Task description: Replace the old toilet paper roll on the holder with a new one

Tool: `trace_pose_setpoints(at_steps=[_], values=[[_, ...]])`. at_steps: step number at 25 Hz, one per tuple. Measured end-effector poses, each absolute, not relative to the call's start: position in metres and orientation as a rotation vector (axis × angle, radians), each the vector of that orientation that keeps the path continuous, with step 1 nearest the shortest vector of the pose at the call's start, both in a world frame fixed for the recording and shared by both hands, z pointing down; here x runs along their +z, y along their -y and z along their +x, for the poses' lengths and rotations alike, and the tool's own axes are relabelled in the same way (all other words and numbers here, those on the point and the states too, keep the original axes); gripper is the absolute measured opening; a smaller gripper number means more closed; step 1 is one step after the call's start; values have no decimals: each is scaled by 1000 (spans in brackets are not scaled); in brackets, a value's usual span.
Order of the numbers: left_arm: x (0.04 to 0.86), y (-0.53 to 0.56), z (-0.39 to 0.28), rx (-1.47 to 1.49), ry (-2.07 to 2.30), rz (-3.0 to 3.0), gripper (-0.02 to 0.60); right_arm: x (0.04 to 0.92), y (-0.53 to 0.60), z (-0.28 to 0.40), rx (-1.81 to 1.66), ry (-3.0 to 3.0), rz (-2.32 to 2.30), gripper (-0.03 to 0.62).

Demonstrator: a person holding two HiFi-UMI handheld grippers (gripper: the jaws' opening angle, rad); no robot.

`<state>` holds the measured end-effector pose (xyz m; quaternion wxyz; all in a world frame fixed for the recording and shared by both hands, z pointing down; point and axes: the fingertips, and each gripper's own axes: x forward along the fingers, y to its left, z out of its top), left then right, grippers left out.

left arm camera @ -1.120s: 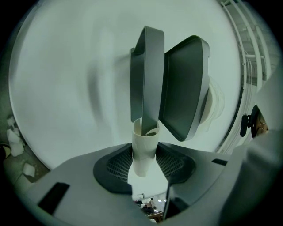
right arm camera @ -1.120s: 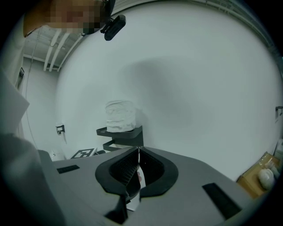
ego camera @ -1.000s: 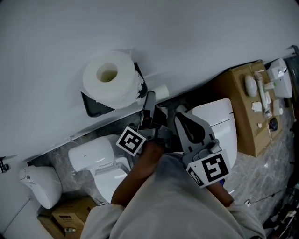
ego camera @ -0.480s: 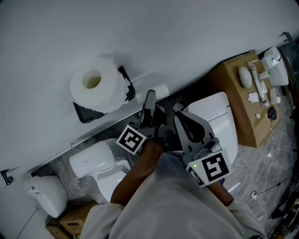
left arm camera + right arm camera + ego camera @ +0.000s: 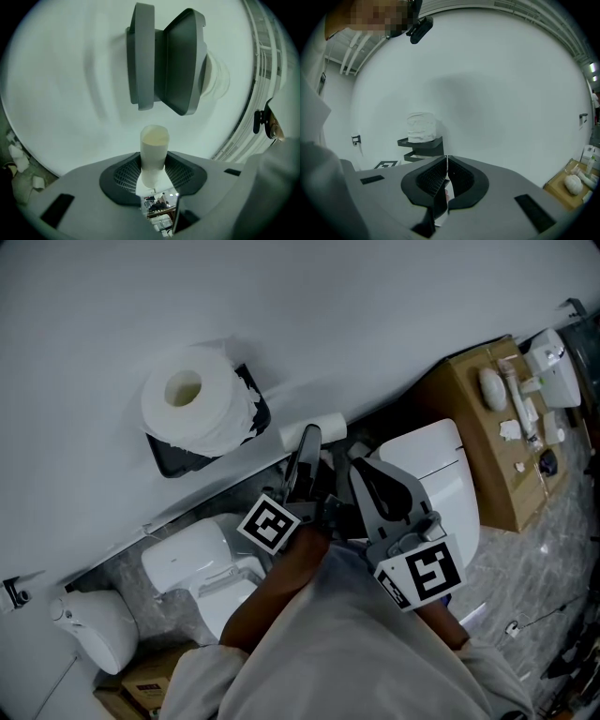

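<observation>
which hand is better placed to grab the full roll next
Right: the right gripper is shut on nothing and looks toward the full roll on the holder; the left gripper is clamped on the empty tube.

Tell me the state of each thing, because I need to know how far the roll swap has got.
Left gripper, shut on the empty tube.
Right gripper, shut, nothing in it.
Holder, lower arm bare.
Paper roll, full, upright on the holder's top shelf.
</observation>
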<state>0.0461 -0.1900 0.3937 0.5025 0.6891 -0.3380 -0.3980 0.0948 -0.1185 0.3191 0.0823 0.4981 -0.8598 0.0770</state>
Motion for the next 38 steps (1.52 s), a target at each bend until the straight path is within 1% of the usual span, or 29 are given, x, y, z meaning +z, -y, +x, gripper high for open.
trace_pose_setpoints(at_steps=[16, 20, 31, 38], values=[[379, 142, -14, -991, 976, 1718, 163, 316, 90, 47, 242, 2701, 1325, 18], [384, 128, -39, -905, 1116, 1764, 161, 316, 82, 32, 241, 2734, 1277, 18], [358, 90, -98, -903, 1261, 1819, 155, 312, 59, -7, 232, 2804, 1160, 18], [344, 78, -117, -930, 1295, 1847, 147, 308, 49, -22, 210, 2826, 1129, 18]])
